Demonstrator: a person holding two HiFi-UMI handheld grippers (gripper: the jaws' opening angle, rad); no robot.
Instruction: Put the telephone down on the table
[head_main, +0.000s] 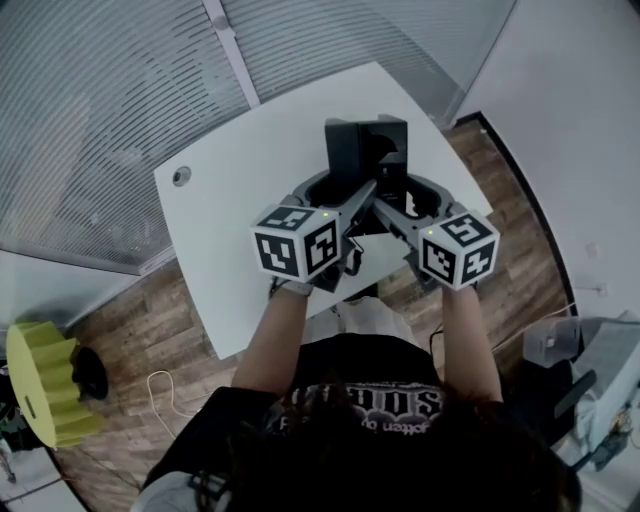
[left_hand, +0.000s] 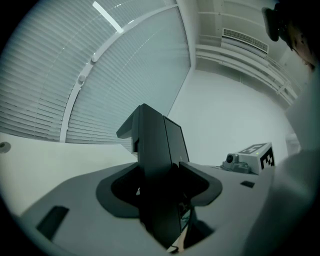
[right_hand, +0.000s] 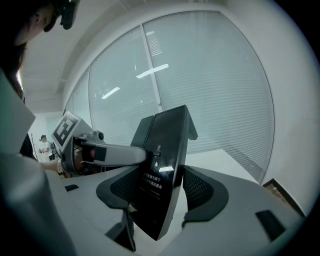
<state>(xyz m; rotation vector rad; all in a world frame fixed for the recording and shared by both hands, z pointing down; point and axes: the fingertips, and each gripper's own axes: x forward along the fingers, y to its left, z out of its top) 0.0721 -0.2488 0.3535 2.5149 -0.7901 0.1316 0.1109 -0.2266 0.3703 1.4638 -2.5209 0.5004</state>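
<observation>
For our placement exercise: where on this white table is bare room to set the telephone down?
Bare: the wide left stretch of the table between the round hole and the left gripper. Crowded: the right side, under the telephone and right gripper.

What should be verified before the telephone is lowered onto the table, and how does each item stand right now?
1. Hold of the left gripper on the telephone: jaws closed against its sides, ok.
2. Hold of the right gripper: jaws closed against the telephone, ok.
3. Telephone within the outline of the table, not past an edge: ok.
4. Table surface around the telephone bare: ok.
5. Spot directly under the telephone free: cannot tell, hidden by the telephone and grippers.
6. Telephone's base touching the table: cannot tell.
</observation>
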